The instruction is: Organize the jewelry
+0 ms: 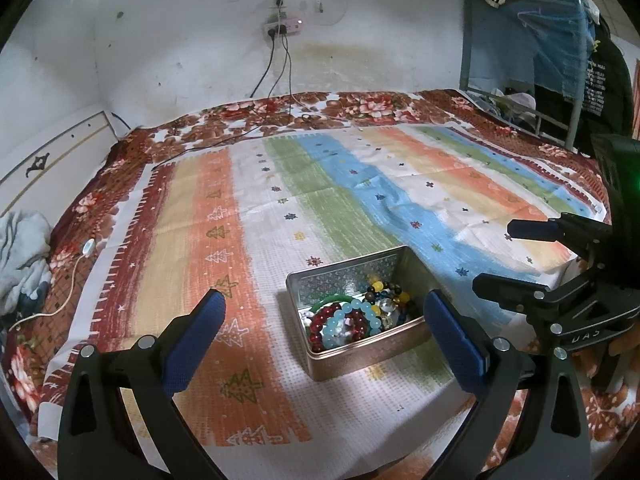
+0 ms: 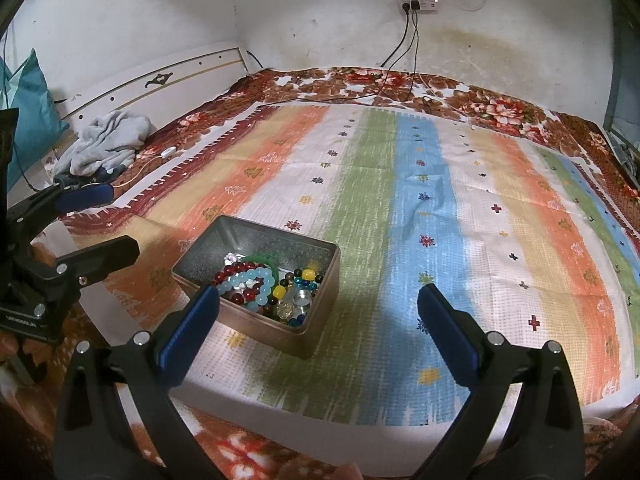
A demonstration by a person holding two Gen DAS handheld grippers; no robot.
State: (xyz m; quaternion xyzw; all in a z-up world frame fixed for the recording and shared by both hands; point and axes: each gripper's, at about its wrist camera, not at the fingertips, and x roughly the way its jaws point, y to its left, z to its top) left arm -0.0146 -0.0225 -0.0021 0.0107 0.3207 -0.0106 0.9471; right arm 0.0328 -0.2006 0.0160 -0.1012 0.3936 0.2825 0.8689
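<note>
The tin is open, a golden metal box with shiny inside walls, and it stands on the striped cloth near its front edge. Inside lie mixed bracelets: dark red beads, pale blue beads, a green bangle, yellow and clear ones. My left gripper is spread wide, and my right gripper also; both hold nothing.

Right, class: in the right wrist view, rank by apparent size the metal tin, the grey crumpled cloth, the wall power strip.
1. metal tin, though it lies nearest the camera
2. grey crumpled cloth, farther away
3. wall power strip, farthest away
</note>
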